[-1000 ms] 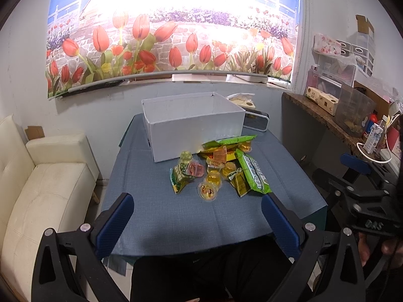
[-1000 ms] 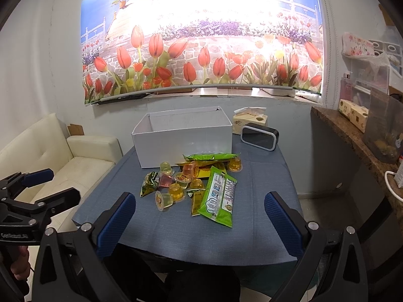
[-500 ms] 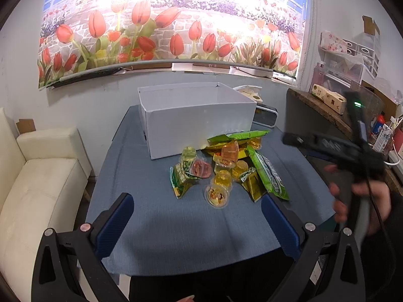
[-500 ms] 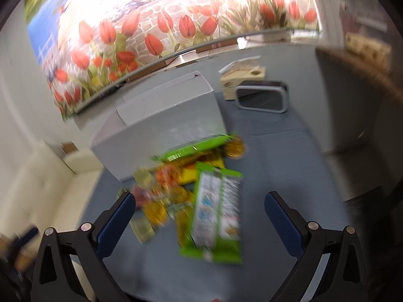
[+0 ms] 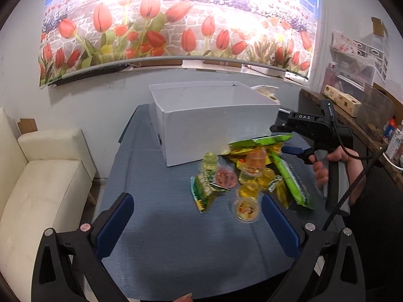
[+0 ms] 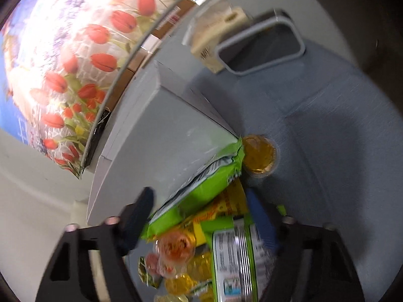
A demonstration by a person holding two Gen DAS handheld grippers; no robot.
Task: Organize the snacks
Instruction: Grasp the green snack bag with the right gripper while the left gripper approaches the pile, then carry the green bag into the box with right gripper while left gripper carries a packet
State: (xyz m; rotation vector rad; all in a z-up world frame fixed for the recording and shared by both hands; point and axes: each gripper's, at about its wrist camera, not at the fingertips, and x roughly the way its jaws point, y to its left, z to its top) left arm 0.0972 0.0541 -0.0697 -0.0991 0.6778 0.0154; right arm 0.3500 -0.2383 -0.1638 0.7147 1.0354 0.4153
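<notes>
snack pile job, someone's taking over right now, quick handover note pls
Left gripper: open, empty, held back over the near table edge.
Right gripper: open, fingers either side of the green bag leaning on the white box; not closed yet.
Snack pile: on the blue cloth in front of the box.
Done: no snacks seen in the box.
Left: box every snack.

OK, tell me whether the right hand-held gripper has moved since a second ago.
Yes. The right hand-held gripper has gone forward and down to the snack pile by the white box, now straddling the green packet, jaws open.
</notes>
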